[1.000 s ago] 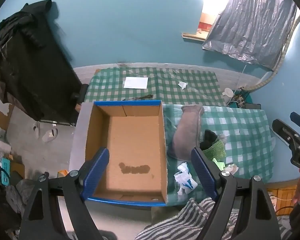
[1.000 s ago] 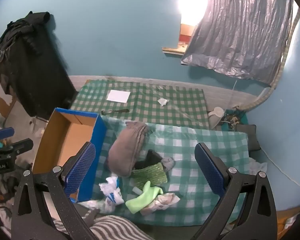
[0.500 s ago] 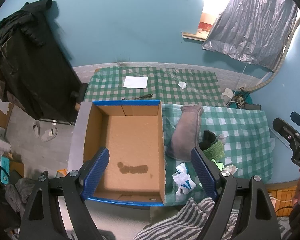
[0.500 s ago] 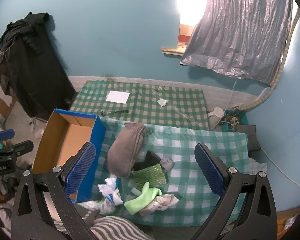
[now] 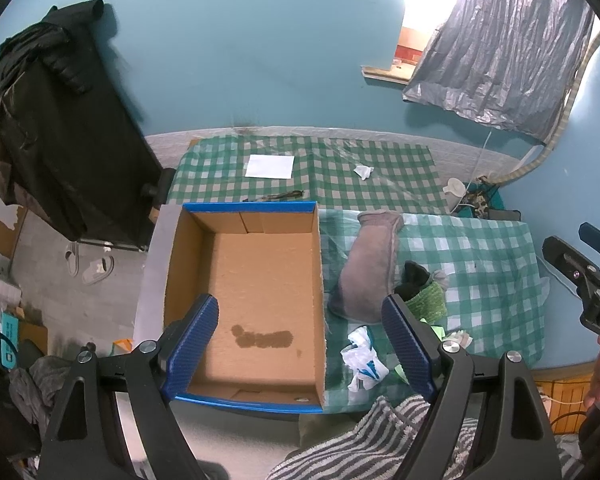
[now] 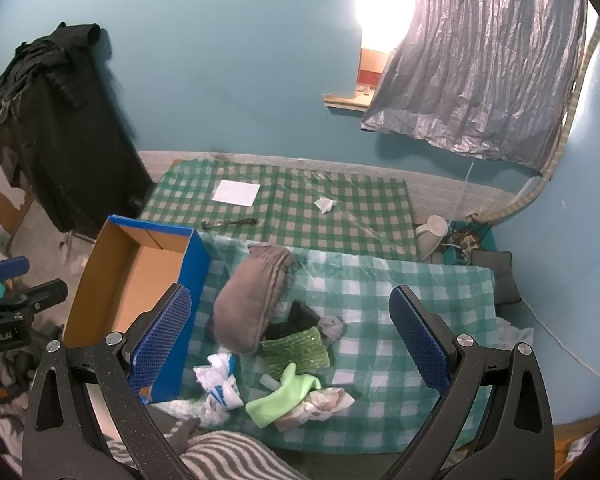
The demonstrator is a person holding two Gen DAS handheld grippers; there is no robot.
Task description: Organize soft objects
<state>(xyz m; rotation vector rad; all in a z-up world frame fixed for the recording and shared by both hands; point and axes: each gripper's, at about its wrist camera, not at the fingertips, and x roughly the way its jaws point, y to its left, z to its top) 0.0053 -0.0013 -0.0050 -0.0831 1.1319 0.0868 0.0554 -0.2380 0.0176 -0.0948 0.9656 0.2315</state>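
An empty cardboard box (image 5: 256,288) with blue outer walls (image 6: 188,264) stands at the left of a green checked cloth (image 6: 400,304). On the cloth lie a grey pillow (image 6: 250,308) (image 5: 366,272), a black cloth (image 6: 296,318), a green knitted piece (image 6: 298,350), a lime green cloth (image 6: 280,396), a crumpled white and blue bag (image 6: 218,384) and a pale crumpled rag (image 6: 324,400). My left gripper (image 5: 300,344) is open and empty, high above the box's near end. My right gripper (image 6: 292,340) is open and empty, high above the pile.
A grey striped fabric (image 6: 220,456) lies at the near edge. Behind is a second checked mat (image 6: 300,208) with a white paper (image 6: 237,192), a crumpled tissue (image 6: 325,205) and a thin dark tool (image 6: 228,223). A black clothes-covered rack (image 5: 52,132) stands left.
Both grippers have drifted only slightly; the view has shifted a little. Nothing was taken hold of or moved on the cloth.
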